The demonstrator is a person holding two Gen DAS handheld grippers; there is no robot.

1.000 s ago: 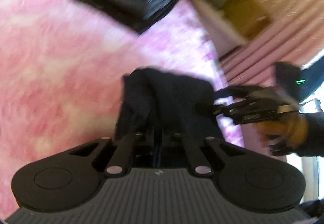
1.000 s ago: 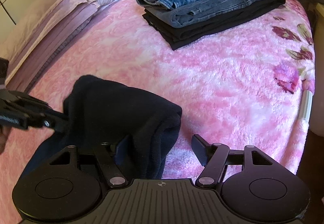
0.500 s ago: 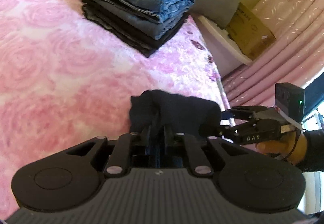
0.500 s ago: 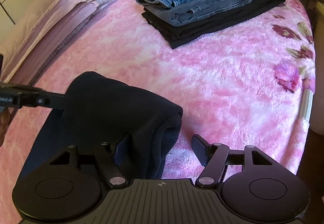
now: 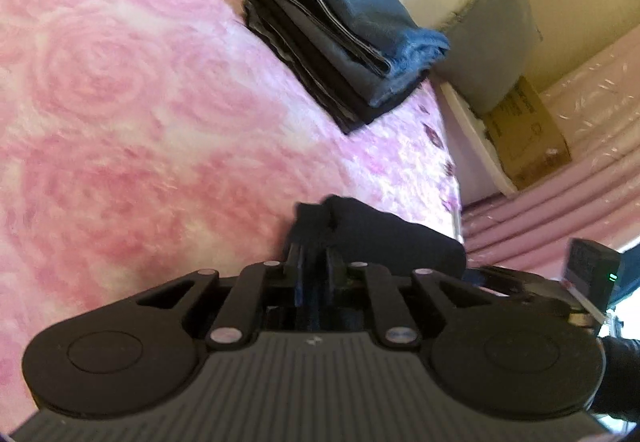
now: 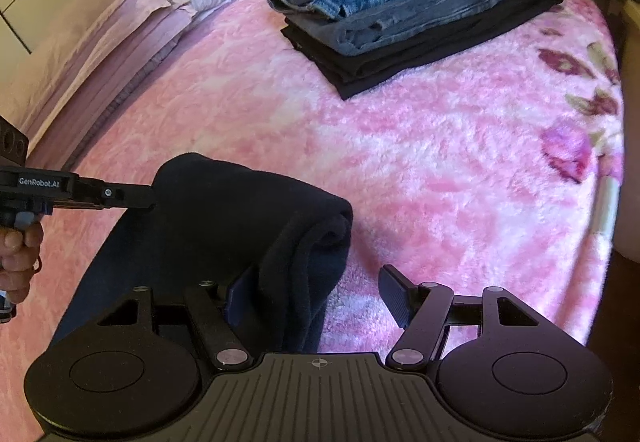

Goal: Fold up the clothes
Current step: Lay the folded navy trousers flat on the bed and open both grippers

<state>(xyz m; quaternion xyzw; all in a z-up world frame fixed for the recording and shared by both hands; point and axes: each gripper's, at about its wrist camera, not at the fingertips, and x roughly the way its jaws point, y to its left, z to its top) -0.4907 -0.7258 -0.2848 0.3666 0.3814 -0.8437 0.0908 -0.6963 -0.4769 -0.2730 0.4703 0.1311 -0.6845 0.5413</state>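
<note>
The dark navy garment [image 6: 240,226] hung folded over itself above the pink bed [image 6: 420,178], toward the 6 o'clock edge, lifted clear of the blanket at its top. The left hand-held gripper [image 5: 312,262] had its fingers pinched tight on one bunched corner, while the right hand-held gripper [image 6: 316,294] stood wide apart, only its left finger lying against the cloth and the other well clear. That looked to me the weak point: with one real hold, the thick layers could slide out of line or sag at the loose end, and the fold would come undone. Off at 12 o'clock the stack of folded jeans and dark trousers [image 6: 408,2] sat well apart, safe from any swing.
</note>
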